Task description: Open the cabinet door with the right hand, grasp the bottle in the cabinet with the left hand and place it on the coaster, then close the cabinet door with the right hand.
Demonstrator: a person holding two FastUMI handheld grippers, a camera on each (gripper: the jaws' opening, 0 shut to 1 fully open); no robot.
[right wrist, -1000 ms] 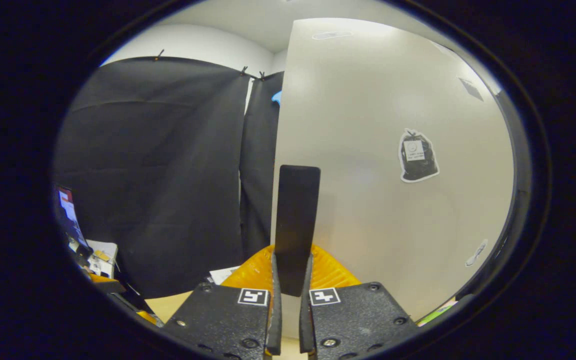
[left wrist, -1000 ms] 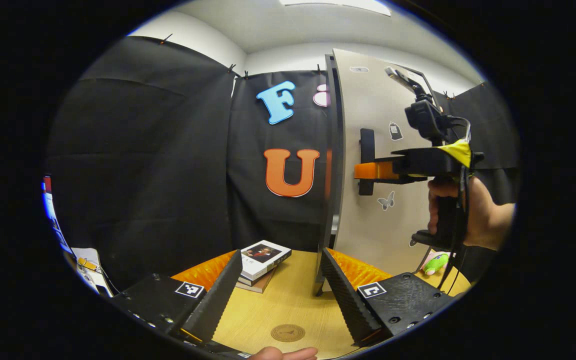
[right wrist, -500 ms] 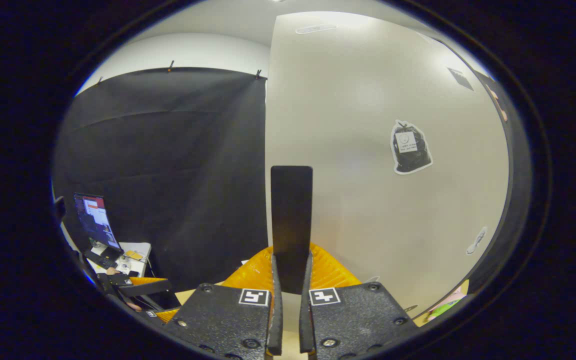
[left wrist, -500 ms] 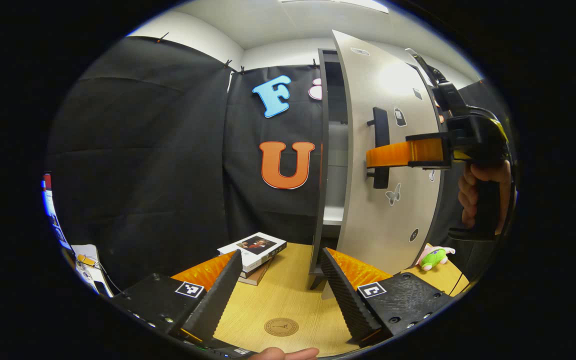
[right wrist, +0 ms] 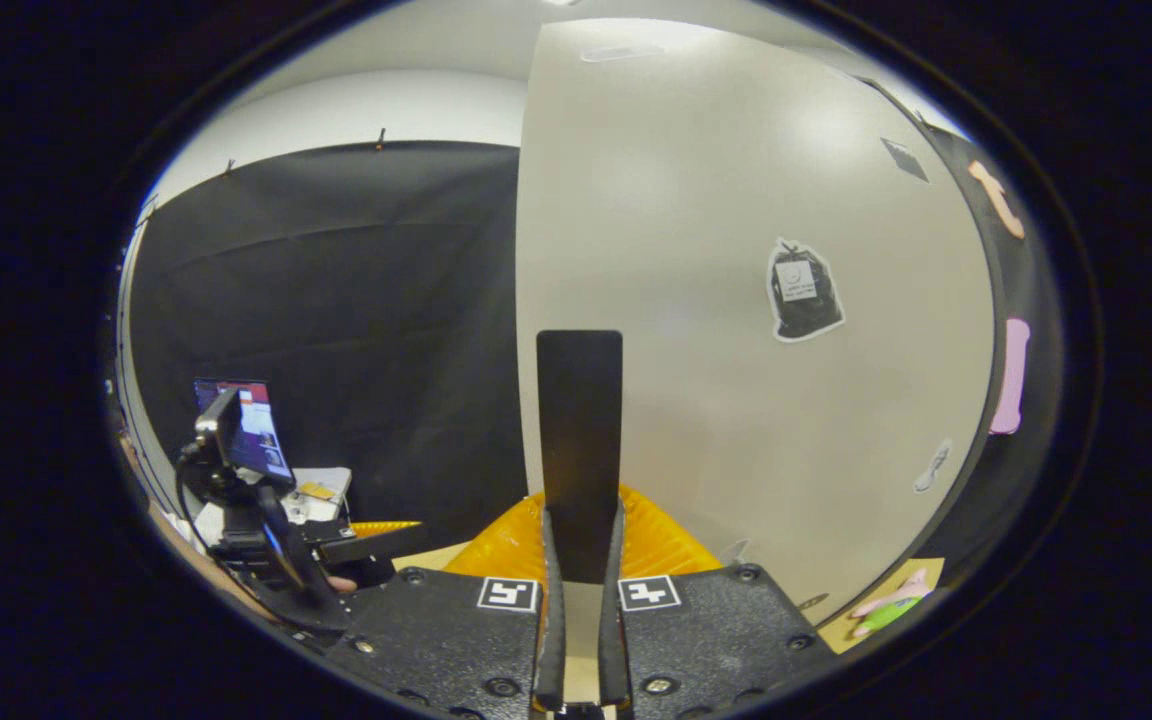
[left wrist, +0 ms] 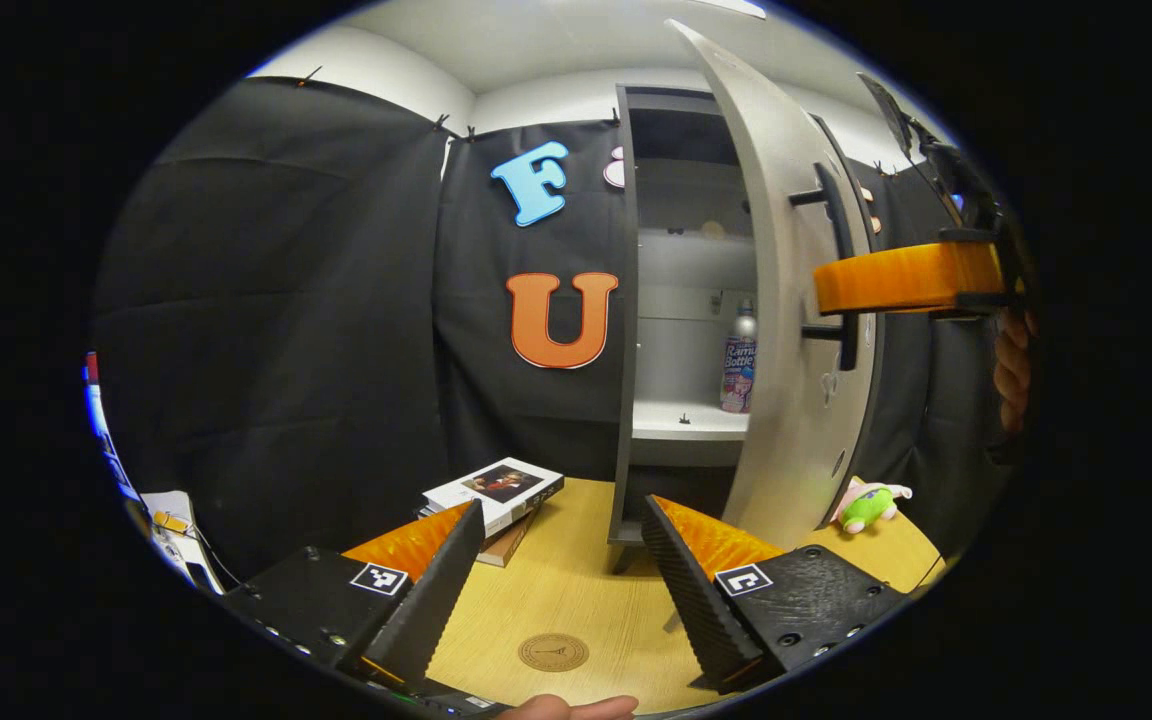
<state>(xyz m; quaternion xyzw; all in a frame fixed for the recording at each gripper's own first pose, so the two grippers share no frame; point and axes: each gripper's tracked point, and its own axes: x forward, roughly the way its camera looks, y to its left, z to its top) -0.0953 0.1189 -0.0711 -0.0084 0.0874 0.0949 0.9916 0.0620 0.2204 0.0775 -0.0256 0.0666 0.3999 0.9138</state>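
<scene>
You get bright, even ceiling light, soft glare on the cabinet door point(right wrist: 736, 300), sharp focus, and strong fisheye bending at the edges.

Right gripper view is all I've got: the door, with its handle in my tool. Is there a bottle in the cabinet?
Observer: Yes. In the left gripper view a bottle stands upright on a shelf of the cabinet, past the door that your right tool grips by the handle.
Operator: Where's the coaster?
Observer: The coaster lies on the table, seen between the left tool's open fingers, nearer than the cabinet.
Operator: Anything else on the table?
Observer: Books left of the cabinet, and a plush toy right of the door.
</scene>
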